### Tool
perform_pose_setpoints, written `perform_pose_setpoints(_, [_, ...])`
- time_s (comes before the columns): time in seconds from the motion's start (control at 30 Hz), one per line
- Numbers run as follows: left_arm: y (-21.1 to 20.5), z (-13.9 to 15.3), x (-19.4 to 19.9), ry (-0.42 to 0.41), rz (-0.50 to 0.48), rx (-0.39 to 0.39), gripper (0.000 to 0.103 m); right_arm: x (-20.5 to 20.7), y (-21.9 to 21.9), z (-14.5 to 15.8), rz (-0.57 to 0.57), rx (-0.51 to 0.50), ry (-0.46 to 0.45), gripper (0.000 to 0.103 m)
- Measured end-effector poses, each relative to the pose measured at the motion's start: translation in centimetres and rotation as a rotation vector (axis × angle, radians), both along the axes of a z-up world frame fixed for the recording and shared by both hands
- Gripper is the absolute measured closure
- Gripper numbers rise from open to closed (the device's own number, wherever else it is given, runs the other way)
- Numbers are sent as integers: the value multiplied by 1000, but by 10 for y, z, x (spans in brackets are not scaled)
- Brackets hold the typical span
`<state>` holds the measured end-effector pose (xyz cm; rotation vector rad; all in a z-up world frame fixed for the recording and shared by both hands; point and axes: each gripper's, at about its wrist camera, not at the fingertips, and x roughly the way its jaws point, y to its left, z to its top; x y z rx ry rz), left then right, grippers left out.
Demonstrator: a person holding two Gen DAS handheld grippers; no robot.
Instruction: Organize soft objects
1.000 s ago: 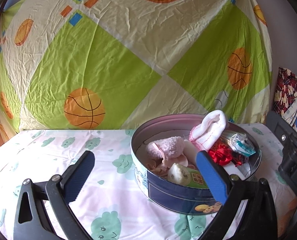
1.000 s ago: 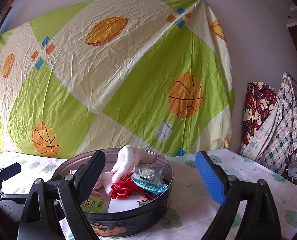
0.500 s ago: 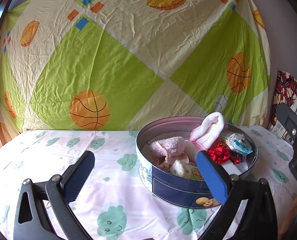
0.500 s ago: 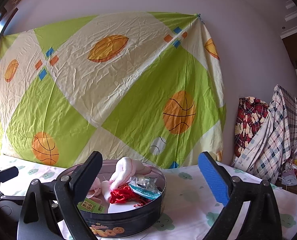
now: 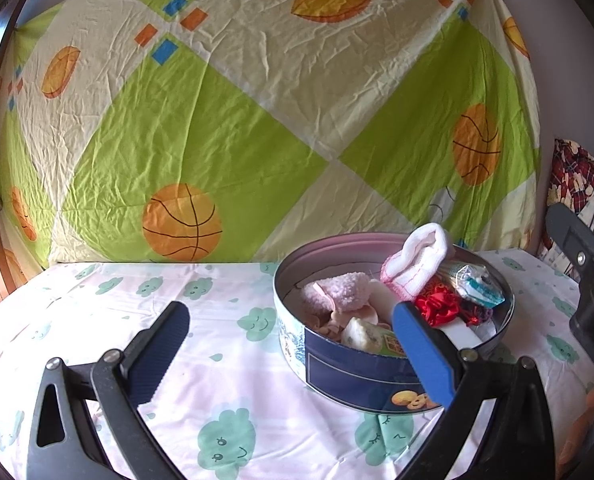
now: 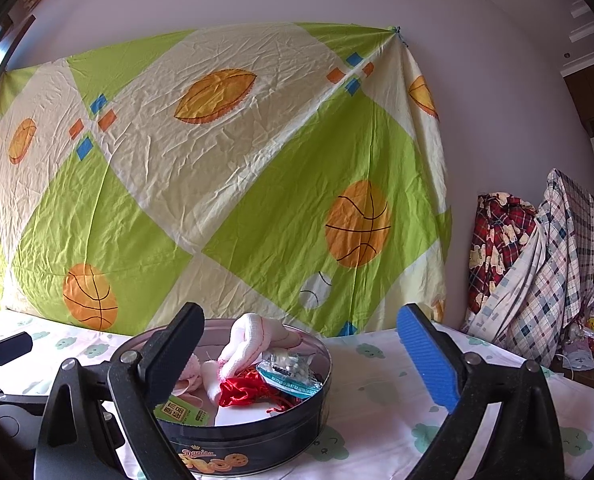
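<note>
Right wrist view shows the right gripper (image 6: 297,354) with jaws just opened wide and empty, near the cookie tin (image 6: 233,432) where the white sock (image 6: 253,340) now lies, so it appears stowed

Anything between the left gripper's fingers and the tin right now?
Nothing: in the left wrist view only bare tablecloth lies between the open left gripper and the tin.
</note>
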<state>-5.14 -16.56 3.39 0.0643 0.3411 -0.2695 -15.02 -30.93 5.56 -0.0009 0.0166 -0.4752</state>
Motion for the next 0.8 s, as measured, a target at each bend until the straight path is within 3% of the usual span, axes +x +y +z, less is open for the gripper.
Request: perform_pose_setpoints(0.8, [-1, -1, 0, -1, 10, 16, 0, -3, 1, 0, -3, -5, -10, 4])
